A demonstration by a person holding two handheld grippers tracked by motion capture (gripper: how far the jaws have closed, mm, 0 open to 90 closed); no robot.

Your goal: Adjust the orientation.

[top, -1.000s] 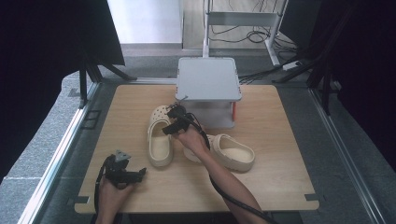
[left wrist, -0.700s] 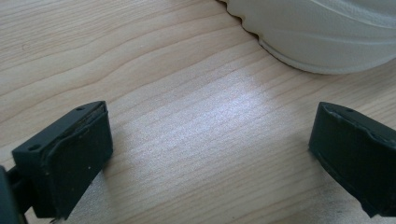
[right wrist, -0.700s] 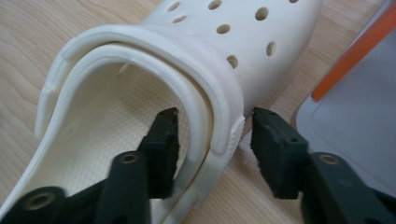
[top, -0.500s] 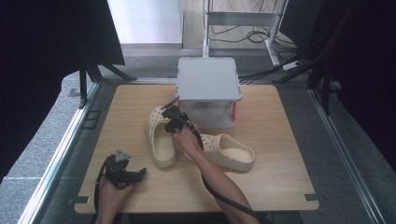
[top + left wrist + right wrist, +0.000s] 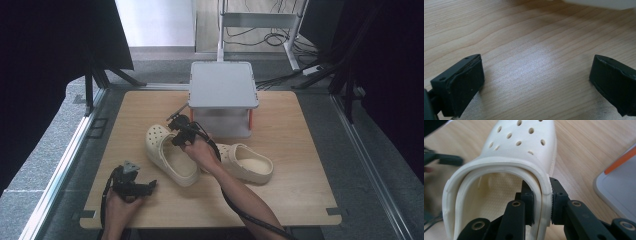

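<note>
Two cream clogs lie on the wooden table (image 5: pixel 300 125). The left clog (image 5: pixel 167 155) has holes over its toe and points away from me. My right gripper (image 5: pixel 176 131) is shut on its side wall; in the right gripper view one jaw is inside the clog (image 5: pixel 519 152) and the other outside, at my right gripper (image 5: pixel 541 202). The other clog (image 5: pixel 250 162) rests to the right, partly behind my forearm. My left gripper (image 5: pixel 145 186) rests near the table's front left, open; in the left gripper view its jaws stand wide apart over bare wood at my left gripper (image 5: pixel 534 82).
A grey box-like stand (image 5: pixel 222 90) with orange posts stands at the back middle of the table, close behind the clogs; its corner (image 5: pixel 621 185) is at the right in the right gripper view. Metal rails (image 5: pixel 65 160) run along the table's sides.
The right gripper and the left clog have shifted a little to the left and back over the last second. The left gripper has stayed in place.
</note>
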